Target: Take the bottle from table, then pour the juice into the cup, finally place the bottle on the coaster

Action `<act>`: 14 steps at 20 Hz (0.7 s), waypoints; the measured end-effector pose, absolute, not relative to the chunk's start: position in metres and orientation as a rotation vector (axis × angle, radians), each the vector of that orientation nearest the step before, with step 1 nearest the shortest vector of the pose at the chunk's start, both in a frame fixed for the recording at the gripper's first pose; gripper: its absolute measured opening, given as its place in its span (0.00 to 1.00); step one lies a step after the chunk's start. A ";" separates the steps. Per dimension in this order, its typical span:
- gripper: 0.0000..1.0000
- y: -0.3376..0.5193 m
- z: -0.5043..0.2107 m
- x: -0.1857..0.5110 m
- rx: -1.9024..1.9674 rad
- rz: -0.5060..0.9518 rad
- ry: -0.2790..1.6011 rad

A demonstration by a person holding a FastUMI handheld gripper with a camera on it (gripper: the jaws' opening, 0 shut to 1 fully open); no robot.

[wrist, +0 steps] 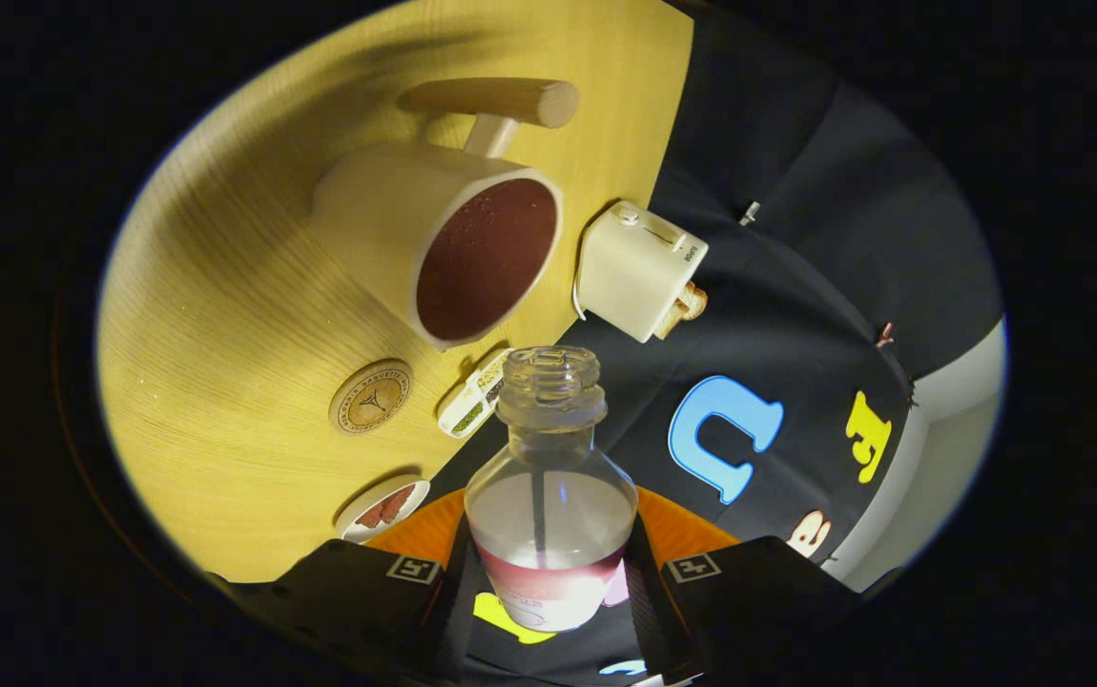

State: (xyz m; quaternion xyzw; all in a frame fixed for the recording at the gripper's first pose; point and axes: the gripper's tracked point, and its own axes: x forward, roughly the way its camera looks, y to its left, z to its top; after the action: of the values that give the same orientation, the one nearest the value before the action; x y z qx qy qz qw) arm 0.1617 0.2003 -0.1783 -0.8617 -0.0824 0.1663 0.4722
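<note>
Gripper (548,572) fingers pinch a clear, uncapped bottle (550,496) at lower centre, a little red juice inside. Above it, upper centre, a white cup (444,253) holds dark juice. A round coaster (370,396) lies left of the bottle's neck on the wooden table (224,315).

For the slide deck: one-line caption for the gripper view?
Gripper shut on uncapped bottle, tilted beside the filled cup; coaster waits on table.

You're at a staged booth breakfast table (224,286): a toaster (639,272) with bread, dark cloth wall (777,286) behind.
</note>
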 end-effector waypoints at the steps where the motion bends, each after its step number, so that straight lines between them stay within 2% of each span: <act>1: 0.70 0.196 -0.175 0.162 -2.080 0.396 -0.193; 7: 0.70 0.172 -0.129 0.166 -1.739 0.301 -0.148; 14: 0.70 0.150 -0.091 0.181 -1.233 0.289 -0.029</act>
State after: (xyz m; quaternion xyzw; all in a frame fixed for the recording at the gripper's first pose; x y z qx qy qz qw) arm 0.1813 0.1500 -0.0915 -0.5761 -0.0135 0.1351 0.8060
